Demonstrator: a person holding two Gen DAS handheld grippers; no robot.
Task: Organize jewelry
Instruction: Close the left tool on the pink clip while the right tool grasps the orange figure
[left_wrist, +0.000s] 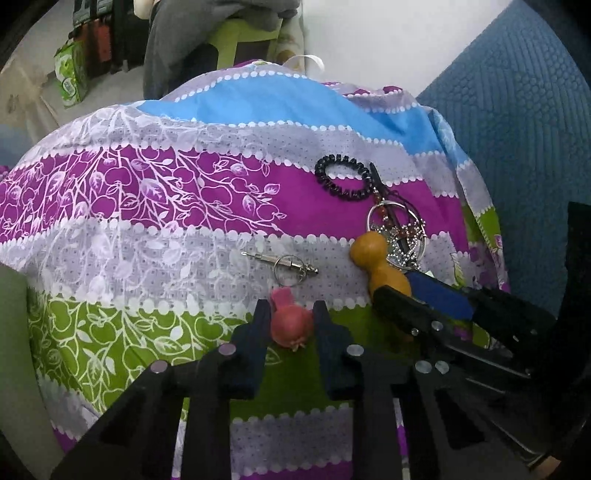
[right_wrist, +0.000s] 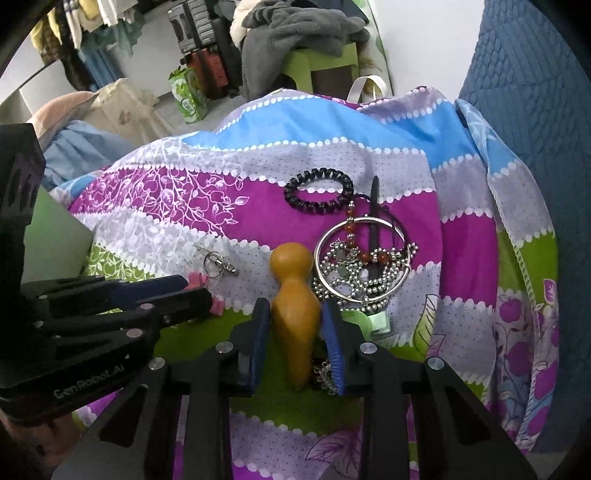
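The left gripper (left_wrist: 291, 317) has its jaws closed on a pink charm (left_wrist: 290, 325), one pad pressing each side. The charm lies on a green band of the striped cloth (left_wrist: 147, 229) that covers the supporting surface; what lies under the cloth cannot be told. The charm's narrow pink tab points away from the gripper.

The right gripper (right_wrist: 295, 325) has its jaws closed on a yellow gourd-shaped piece (right_wrist: 293, 295), gripping the wide lower body. The piece's long axis runs along the line of the jaws: the tapered end lies between the pads toward the camera, and the round head points away, toward the far edge of the cloth. In the left wrist view the same piece lies tilted, head up and to the left.

Just beyond the charm lies a small metal pin on a key ring (left_wrist: 284, 267), long axis roughly crosswise, tip pointing left.

Just right of the gourd head lies a silver bangle (right_wrist: 364, 258) holding a tangle of silver bead chain (right_wrist: 369, 273) and a strand of red-brown beads (right_wrist: 351, 221). A black stick (right_wrist: 373, 229) crosses the bangle, long axis running near to far. A pale green ribbon (right_wrist: 376, 321) lies at the near side of the bangle.

Farther off, on the purple band, lies a black coil hair tie (right_wrist: 319, 190).

A blue quilted surface (right_wrist: 535, 110) borders the cloth's right edge.
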